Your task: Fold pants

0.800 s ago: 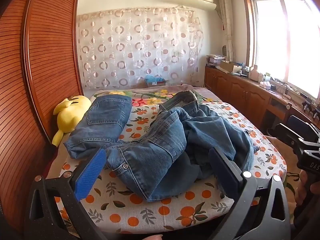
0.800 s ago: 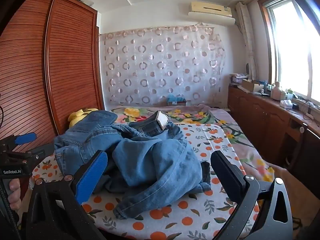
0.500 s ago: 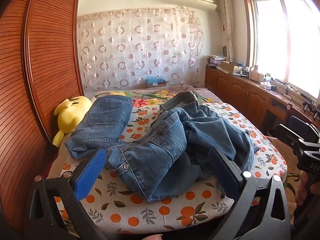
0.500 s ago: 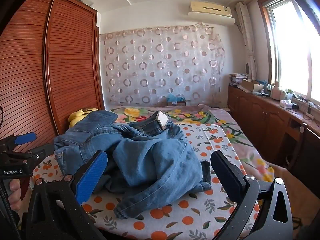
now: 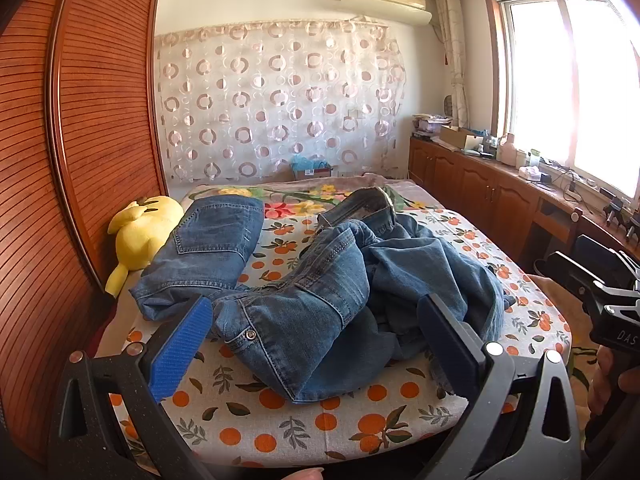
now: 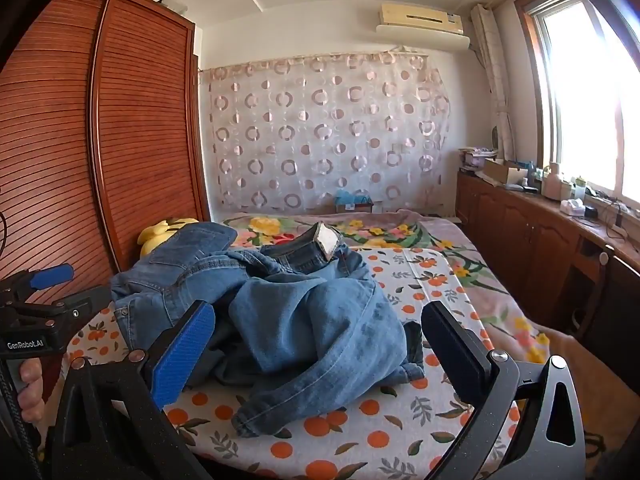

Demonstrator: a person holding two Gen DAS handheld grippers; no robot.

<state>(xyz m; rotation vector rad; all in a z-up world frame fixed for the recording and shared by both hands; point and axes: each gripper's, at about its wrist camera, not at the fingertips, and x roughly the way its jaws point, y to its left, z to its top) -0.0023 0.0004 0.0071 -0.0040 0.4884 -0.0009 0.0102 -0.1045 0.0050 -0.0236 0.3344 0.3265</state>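
A crumpled pair of blue jeans (image 5: 320, 300) lies heaped on the orange-print bed cover (image 5: 320, 428), its waistband button near the front edge. In the right wrist view the same heap of jeans (image 6: 304, 320) has one leg trailing toward the bed's near edge. My left gripper (image 5: 314, 308) hovers open just short of the heap, nothing between its blue pads. The right gripper (image 6: 318, 312) is likewise open and holds nothing, off to the heap's right. Each gripper shows in the other's view, held by a hand.
A second, folded pair of jeans (image 5: 208, 252) lies at the back left beside a yellow plush toy (image 5: 140, 232). A louvred wooden wardrobe (image 5: 60, 160) borders the bed's left side. Wooden cabinets (image 5: 480, 188) with clutter run under the window on the right.
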